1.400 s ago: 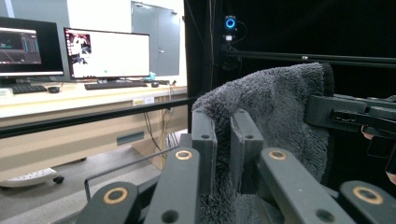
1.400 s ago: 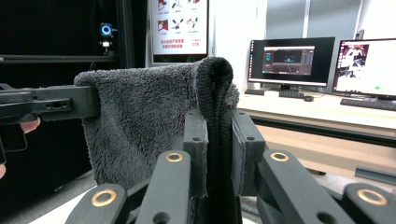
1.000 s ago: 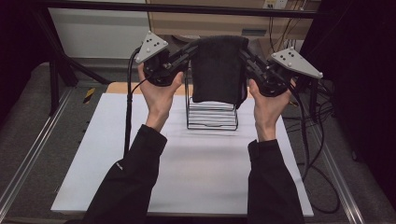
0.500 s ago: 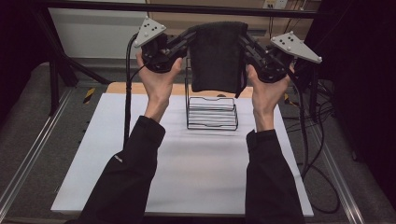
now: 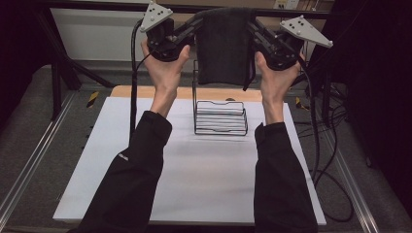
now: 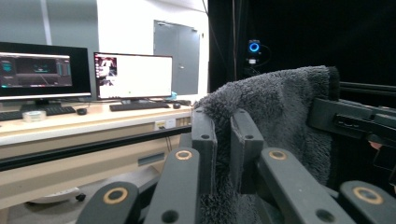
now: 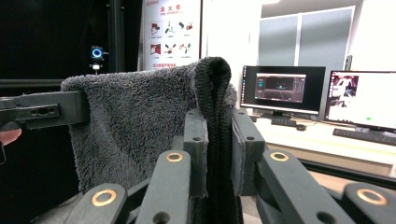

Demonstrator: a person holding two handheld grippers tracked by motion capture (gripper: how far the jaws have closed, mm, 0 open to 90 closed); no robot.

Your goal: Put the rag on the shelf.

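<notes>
Both grippers have risen since a second ago. My left gripper (image 5: 190, 30) and right gripper (image 5: 256, 33) each clamp a top corner of the towel (image 5: 224, 46), hanging above the wire rack (image 5: 221, 118). Soft, light, floppy: corners hold best.

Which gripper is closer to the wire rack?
Neither clearly: the left gripper and right gripper each clamp a top corner of the towel, level above the wire rack.
</notes>
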